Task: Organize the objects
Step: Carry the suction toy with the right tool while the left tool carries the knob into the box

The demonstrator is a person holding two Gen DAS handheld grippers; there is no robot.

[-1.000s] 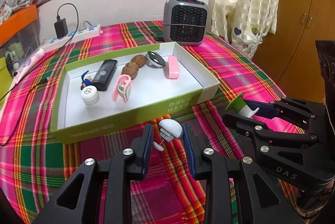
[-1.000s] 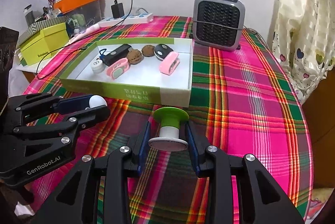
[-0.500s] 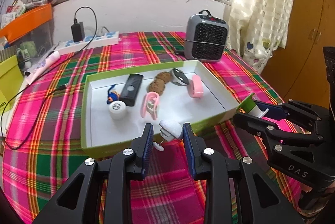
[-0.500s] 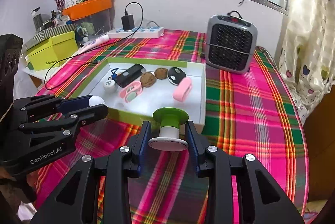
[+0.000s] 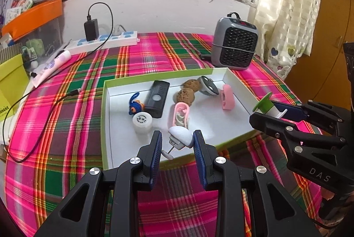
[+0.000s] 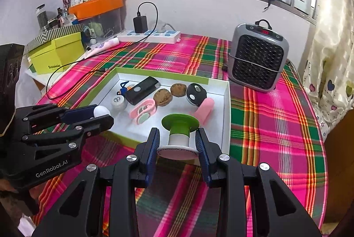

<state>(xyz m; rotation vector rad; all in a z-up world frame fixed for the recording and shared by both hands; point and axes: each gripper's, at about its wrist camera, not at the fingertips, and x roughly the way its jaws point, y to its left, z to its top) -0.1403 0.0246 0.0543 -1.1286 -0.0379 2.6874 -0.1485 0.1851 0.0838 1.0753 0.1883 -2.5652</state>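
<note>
The left gripper (image 5: 177, 144) has its fingers (image 5: 154, 148) clamped on a small white plug (image 5: 179, 137), whose rounded cap sits between the blue pads while a thin pin and small tab hang toward the left finger. It hangs over the near edge of a shallow green-rimmed box (image 5: 104, 126) that lies on the plaid-covered worktop (image 5: 66, 126).

The right gripper (image 6: 177, 144) has its fingers (image 6: 152, 146) clamped on a green-and-white spool (image 6: 178, 137): the white disc is pinched between the pads and the green disc points away, over the near wall of the box (image 6: 227, 104).

Just ahead of the left fingers, inside the box, stand a white round cap (image 5: 142, 120) and a pink clip (image 5: 181, 114). Farther ahead lie a black rectangular device (image 5: 157, 98), a blue toy (image 5: 134, 105), two brown cookies (image 5: 187, 90), a grey oval fob (image 5: 207, 86) and a pink holder (image 5: 226, 96).

Beyond the box, well ahead of both grippers, a grey heater (image 6: 257, 57) stands to the right and a white power strip (image 5: 106, 42) with a black charger (image 5: 91, 28) lies to the left.
</note>
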